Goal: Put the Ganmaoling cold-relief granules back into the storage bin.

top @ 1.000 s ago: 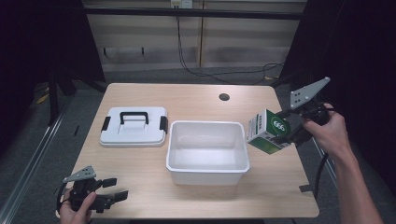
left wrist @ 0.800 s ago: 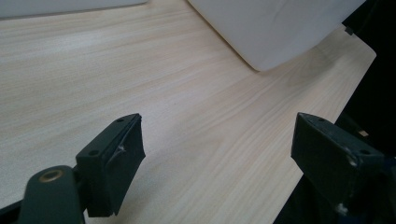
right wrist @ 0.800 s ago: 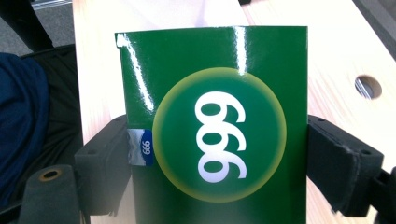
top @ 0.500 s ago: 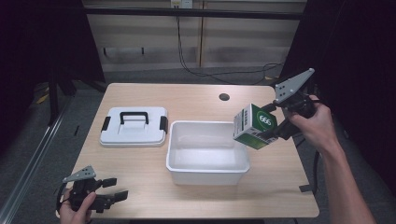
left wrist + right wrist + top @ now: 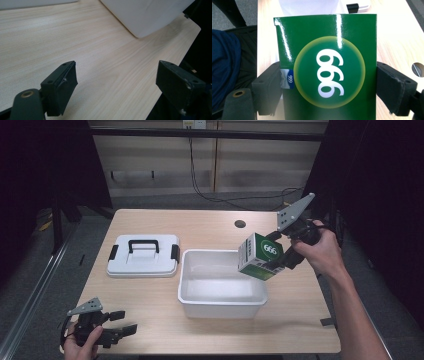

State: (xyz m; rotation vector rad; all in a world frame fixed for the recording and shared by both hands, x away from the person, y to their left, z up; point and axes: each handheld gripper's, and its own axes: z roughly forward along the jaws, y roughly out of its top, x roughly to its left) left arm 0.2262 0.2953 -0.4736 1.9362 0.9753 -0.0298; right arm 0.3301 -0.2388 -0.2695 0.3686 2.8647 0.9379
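The right gripper [image 5: 278, 259] clamps a glossy green carton [image 5: 259, 256] by its flat sides, tilted above the right rim of the white plastic bin [image 5: 221, 305] at frame centre — likely headed inside. The smooth handled lid [image 5: 143, 255] lies aside, upper left. The left gripper [image 5: 121, 331], jaws apart and empty, idles at the lower left of the pale woodgrain table [image 5: 200, 227].

- light wood table [image 5: 150, 292] with a round hole [image 5: 240, 224] near its far right
- grey floor [image 5: 30, 285] all around
- pale panelled wall [image 5: 160, 165] at the far side, cables [image 5: 200, 190] dangling down it
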